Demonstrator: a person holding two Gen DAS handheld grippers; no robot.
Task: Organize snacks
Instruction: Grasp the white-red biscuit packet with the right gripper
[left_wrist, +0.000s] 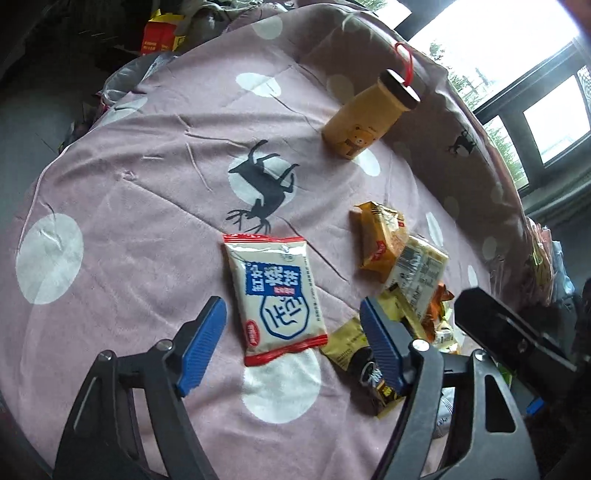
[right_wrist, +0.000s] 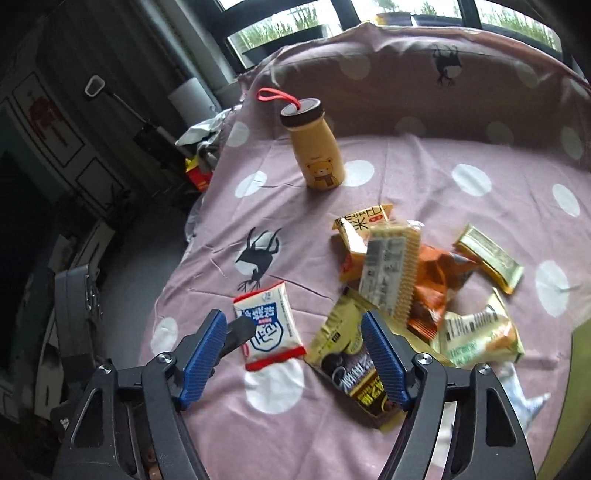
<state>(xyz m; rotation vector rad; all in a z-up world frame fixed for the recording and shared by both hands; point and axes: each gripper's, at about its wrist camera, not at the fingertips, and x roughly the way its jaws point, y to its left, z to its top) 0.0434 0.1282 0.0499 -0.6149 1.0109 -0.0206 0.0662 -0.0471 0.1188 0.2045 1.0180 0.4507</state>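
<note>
Two grippers: both hang above a pink polka-dot bedspread (left_wrist: 147, 184) strewn with snack packets; landmark for all positions is the white packet with blue label and red ends (left_wrist: 275, 297).
Left gripper (left_wrist: 291, 341): jaws spread, nothing between the blue pads (left_wrist: 201, 345); the white packet lies on the cloth below the gap, not touched.
Right gripper (right_wrist: 291, 356): jaws spread, nothing pinched; the white packet (right_wrist: 269, 326) and a gold-and-black packet lie on the cloth under the gap.
Gold-and-black packet (right_wrist: 351, 354): just beside the white packet, on the side toward the snack heap; partly hidden by the right gripper's pad.
Snack heap: near the white packet, on the same side as the gold-and-black packet; contains a yellow-orange packet (right_wrist: 356, 236), a clear-wrapped cracker pack (right_wrist: 388, 273) resting tilted on it, an orange packet (right_wrist: 439, 280) and a pale green-and-orange packet (right_wrist: 480, 332).
Gold bar packet (right_wrist: 489, 258): beyond the heap, well apart from the white packet.
Yellow bear-print bottle (right_wrist: 317, 151): upright, dark cap with red loop, well apart from the white packet on the far side of the black deer print (right_wrist: 258, 258).
Deer print: just beyond the white packet's far end.
White packet: lies flat, apart from the heap.
</note>
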